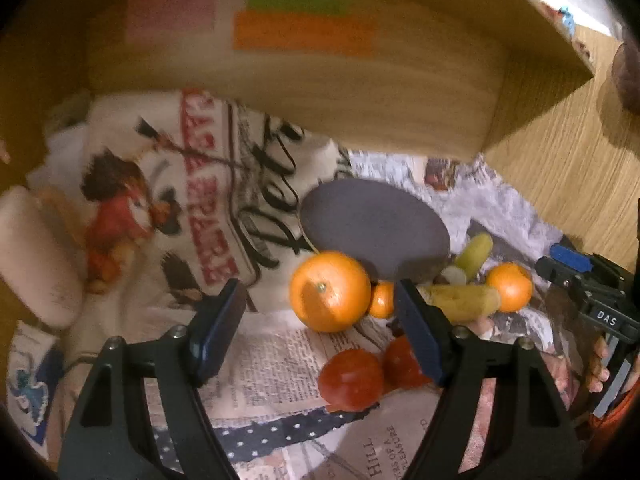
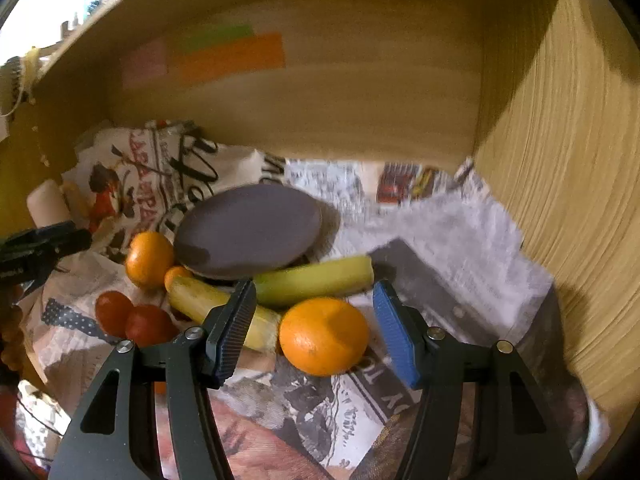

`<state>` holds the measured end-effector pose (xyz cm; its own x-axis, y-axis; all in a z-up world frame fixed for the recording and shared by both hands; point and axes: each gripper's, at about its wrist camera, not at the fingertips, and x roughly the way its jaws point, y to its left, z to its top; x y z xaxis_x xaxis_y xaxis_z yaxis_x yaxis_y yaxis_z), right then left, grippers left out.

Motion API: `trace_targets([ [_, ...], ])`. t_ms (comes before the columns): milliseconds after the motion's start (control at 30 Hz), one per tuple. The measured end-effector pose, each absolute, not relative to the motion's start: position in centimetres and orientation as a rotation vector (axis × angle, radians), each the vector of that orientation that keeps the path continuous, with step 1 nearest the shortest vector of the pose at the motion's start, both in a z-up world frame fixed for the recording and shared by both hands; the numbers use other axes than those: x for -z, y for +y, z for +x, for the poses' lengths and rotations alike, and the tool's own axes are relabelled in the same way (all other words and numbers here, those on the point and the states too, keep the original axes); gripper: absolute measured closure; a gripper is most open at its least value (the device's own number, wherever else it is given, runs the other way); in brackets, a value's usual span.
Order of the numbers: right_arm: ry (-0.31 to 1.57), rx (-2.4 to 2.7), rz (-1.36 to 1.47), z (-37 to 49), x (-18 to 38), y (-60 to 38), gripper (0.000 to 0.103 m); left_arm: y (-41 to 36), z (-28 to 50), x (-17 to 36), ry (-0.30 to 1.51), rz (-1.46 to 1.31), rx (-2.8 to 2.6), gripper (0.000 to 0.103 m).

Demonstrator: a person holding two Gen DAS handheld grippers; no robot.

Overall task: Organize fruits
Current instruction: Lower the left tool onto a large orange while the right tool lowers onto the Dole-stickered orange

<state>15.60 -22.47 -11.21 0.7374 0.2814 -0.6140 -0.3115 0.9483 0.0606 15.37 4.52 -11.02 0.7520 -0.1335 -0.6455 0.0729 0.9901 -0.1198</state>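
Right hand-held gripper (image 2: 314, 332): jaws wide, empty, astride orange (image 2: 323, 335) on newspaper (image 2: 460, 248). Your risk: closing off-centre rolls orange into bananas (image 2: 316, 280). Left hand-held gripper (image 1: 320, 328): wide, empty; plate (image 2: 248, 230) possibly tilted, may slip.

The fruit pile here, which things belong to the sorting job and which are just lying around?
Job: oranges, bananas, red fruits, grey plate.
Lying about: newspaper, printed cloth bag, sticky notes.

left wrist: close, downward | right wrist: close | shared: dark plate (image 1: 376, 228) (image 2: 248, 230)
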Motion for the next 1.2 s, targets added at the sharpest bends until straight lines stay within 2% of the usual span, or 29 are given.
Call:
trace_targets([
  [400,0.823,-0.309,-0.063,17.6,13.7,-22.6,0.045,4.3,20.7,14.7,0.877,-0.087,0.181,0.027],
  [667,0.867,-0.323,-0.089,18.0,14.0,-22.2,0.044,4.0,22.9,16.9,0.966,-0.107,0.214,0.032],
  [800,0.907,-0.320,-0.123,18.3,15.0,-21.4,0.040,4.1,23.5,17.1,0.965,-0.124,0.206,0.032],
  [1200,0.906,-0.342,-0.068,19.2,15.3,-21.8,0.040,4.0,23.9,17.4,0.943,-0.111,0.180,0.034],
])
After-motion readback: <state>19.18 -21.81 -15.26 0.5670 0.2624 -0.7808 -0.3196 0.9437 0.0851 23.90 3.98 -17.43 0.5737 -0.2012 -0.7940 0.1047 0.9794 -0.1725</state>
